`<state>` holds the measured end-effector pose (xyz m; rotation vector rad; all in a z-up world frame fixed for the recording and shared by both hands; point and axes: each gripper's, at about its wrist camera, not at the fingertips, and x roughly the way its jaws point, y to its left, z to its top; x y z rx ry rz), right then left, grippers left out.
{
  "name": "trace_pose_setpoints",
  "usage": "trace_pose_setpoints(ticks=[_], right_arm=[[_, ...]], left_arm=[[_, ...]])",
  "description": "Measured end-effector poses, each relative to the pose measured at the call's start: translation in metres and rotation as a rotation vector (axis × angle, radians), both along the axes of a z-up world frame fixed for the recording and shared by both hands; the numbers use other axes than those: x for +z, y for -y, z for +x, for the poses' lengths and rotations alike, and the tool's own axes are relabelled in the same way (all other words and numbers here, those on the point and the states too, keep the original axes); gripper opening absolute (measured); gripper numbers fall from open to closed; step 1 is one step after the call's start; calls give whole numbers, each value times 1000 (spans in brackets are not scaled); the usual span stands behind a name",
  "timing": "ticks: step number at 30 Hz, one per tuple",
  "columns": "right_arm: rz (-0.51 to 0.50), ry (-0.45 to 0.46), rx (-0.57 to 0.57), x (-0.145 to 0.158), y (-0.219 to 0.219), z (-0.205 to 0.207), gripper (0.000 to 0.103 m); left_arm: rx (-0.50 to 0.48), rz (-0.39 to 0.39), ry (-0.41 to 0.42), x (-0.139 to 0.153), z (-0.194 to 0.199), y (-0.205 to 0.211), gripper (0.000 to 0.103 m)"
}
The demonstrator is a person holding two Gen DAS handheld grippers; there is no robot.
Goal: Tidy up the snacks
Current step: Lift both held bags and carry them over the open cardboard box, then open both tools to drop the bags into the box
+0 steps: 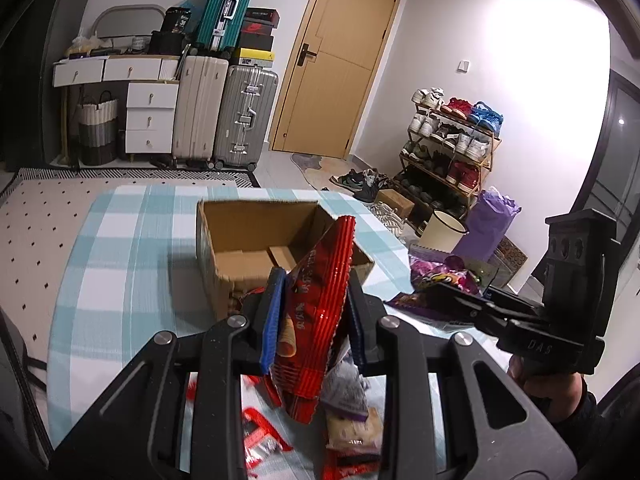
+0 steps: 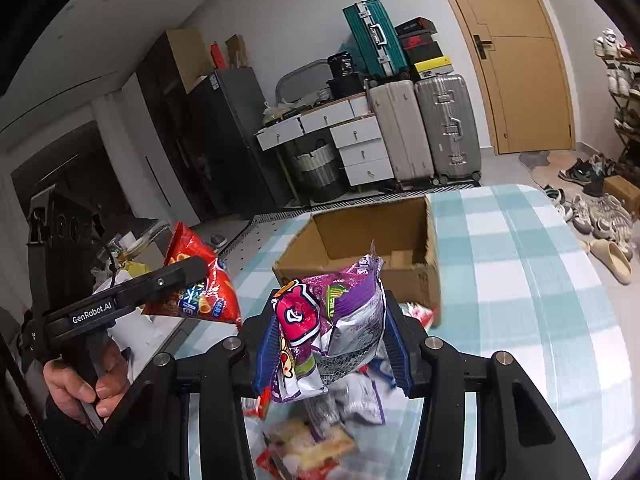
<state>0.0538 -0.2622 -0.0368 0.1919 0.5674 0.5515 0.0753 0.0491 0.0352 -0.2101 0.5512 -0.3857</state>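
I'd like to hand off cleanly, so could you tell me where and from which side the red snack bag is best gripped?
Probably grip the red snack bag across its flat middle, coming from below as the left gripper does now. The bag stands upright with its crimped top seal uppermost, thin faces toward the pads, so closing across those faces holds it without slipping off the ridged seal.

Red bag (image 1: 320,300), purple bag (image 2: 340,320), checked tablecloth (image 1: 132,248)

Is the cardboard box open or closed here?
Open. The cardboard box has no lid over its top, and both wrist views look straight down to its brown inside floor.
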Motion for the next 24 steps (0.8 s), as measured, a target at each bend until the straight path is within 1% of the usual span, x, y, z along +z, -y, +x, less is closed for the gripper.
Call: trace_pose_setpoints(ticks=[7, 12, 14, 19, 24], right_arm=[[-17, -1, 36, 13, -15, 35, 47], [-26, -6, 53, 21, -26, 65, 47], [-38, -3, 62, 23, -30, 75, 47], [-73, 4, 66, 24, -37, 100, 47], [-92, -15, 59, 20, -40, 128, 47]], left_arm=[[17, 11, 6, 25, 30, 0, 26], [20, 19, -16, 35, 60, 1, 26], [19, 36, -24, 37, 75, 4, 26], [5, 44, -37, 37, 108, 12, 26], [1, 81, -57, 26, 146, 20, 26]])
